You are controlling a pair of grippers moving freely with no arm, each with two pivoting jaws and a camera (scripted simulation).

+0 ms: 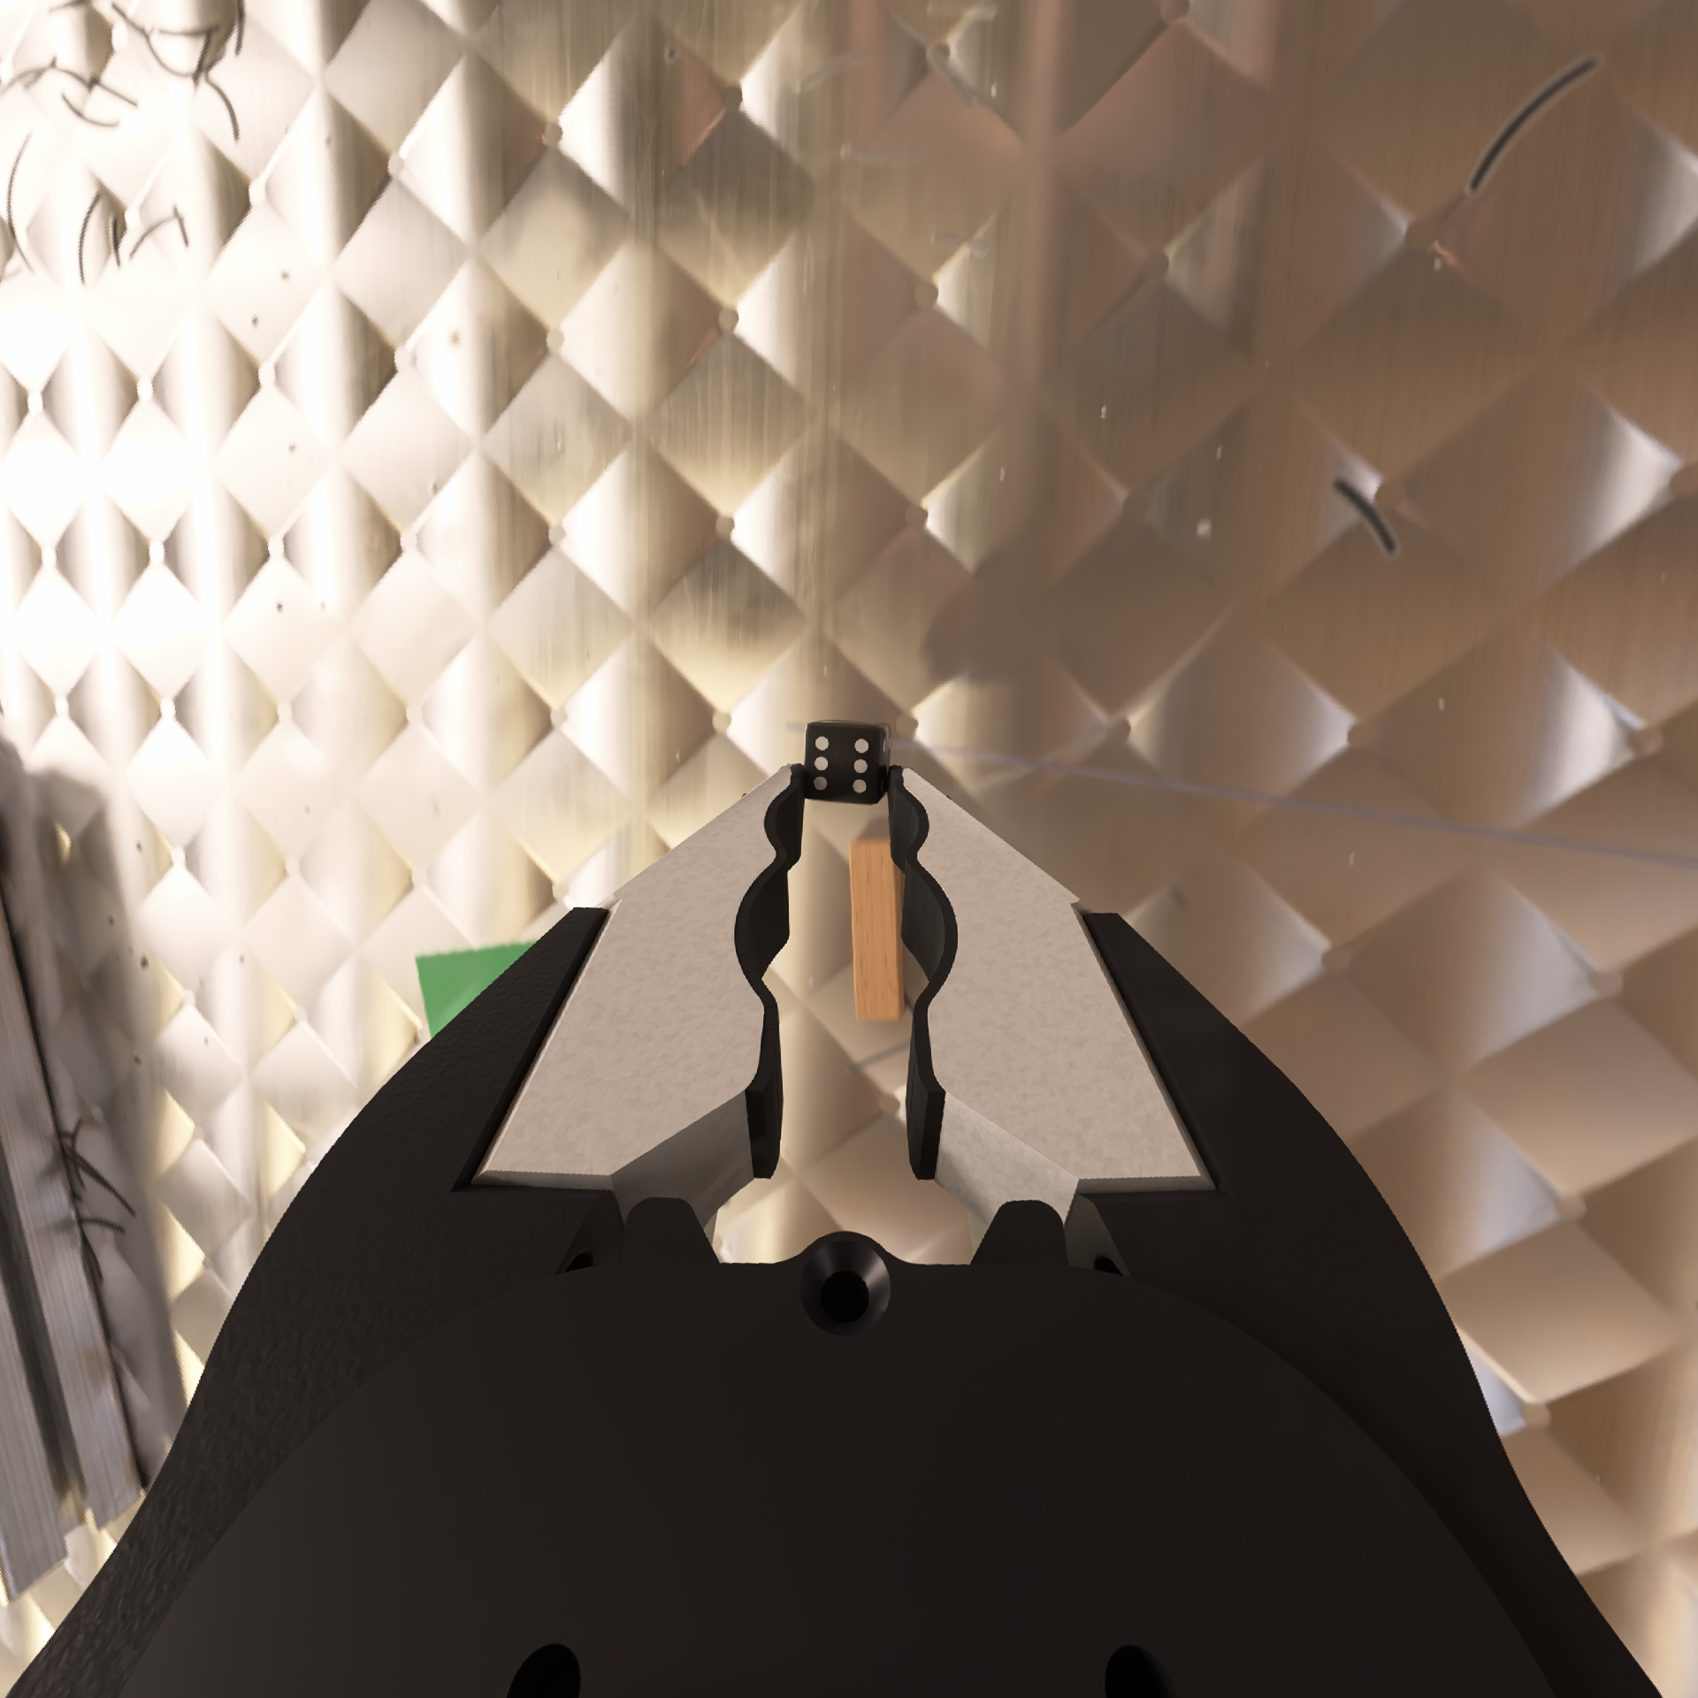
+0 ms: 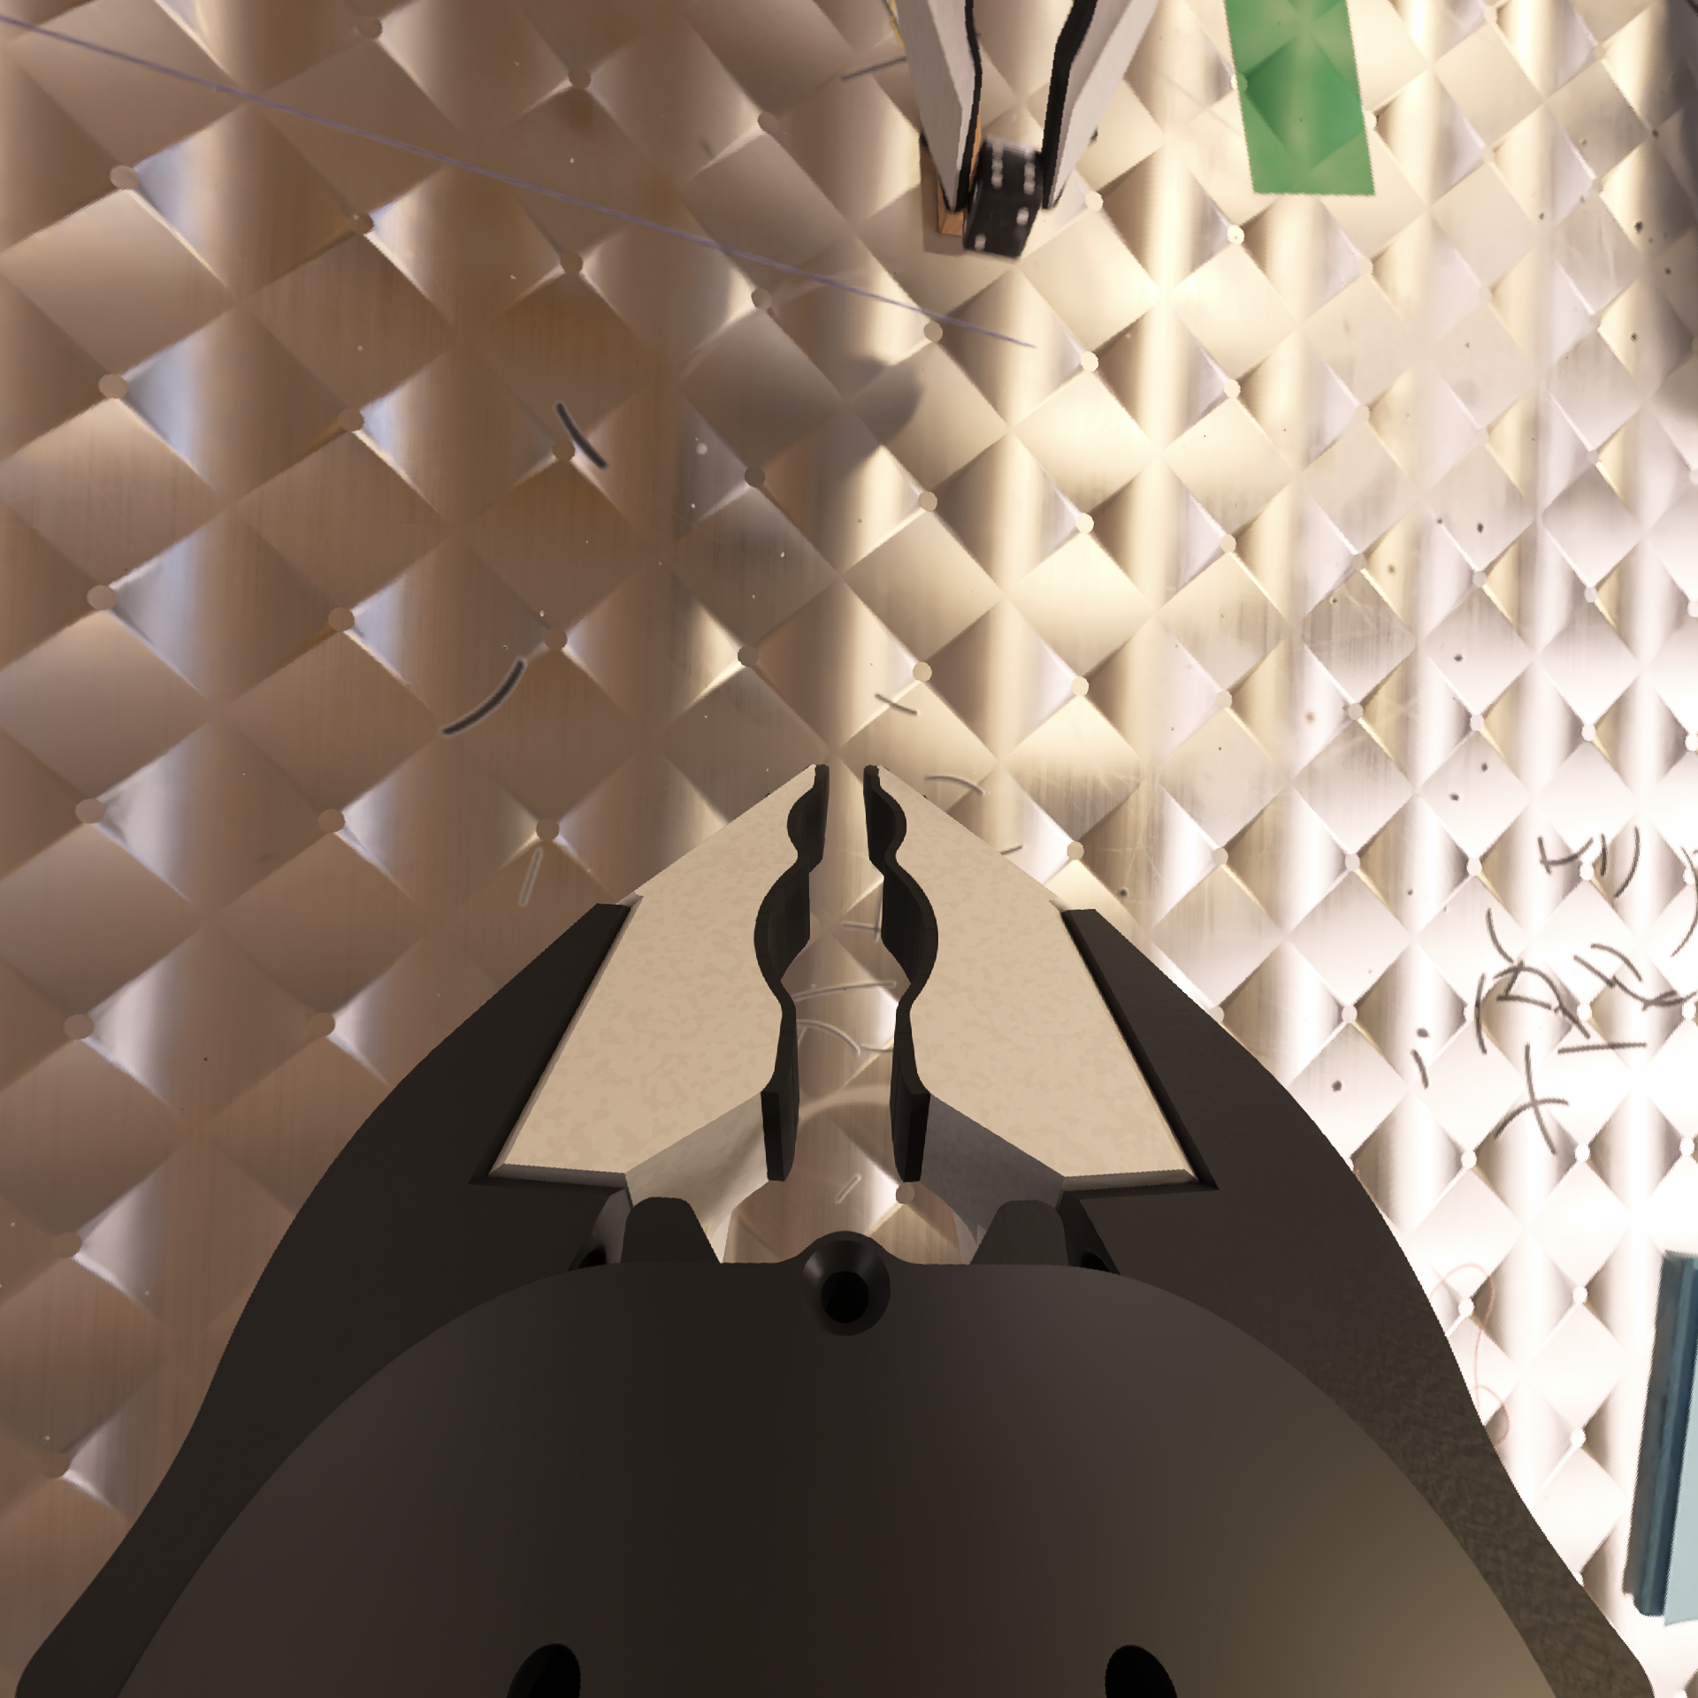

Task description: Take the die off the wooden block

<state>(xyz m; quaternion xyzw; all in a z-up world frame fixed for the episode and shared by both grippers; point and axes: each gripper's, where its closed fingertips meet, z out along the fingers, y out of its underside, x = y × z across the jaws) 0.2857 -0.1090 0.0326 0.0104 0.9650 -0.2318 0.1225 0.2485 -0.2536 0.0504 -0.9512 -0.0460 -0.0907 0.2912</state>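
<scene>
A small black die (image 1: 840, 763) with white pips sits clamped between the fingertips of my left gripper (image 1: 842, 779), held above the surface. The wooden block (image 1: 876, 928) lies flat on the metal surface below, seen between the left fingers, apart from the die. In the right wrist view the left gripper (image 2: 1006, 198) shows at the top with the die (image 2: 1003, 209) in its tips and a corner of the block (image 2: 943, 220) beside it. My right gripper (image 2: 845, 776) hovers over bare metal, its jaws nearly together with nothing between them.
The surface is embossed metal with a diamond pattern (image 1: 1194, 551). A green card lies flat on it (image 2: 1303, 101), also showing left of the left gripper (image 1: 459, 988). Dark curved marks and a thin line cross the metal. A blue-grey object (image 2: 1672, 1452) sits at the right edge.
</scene>
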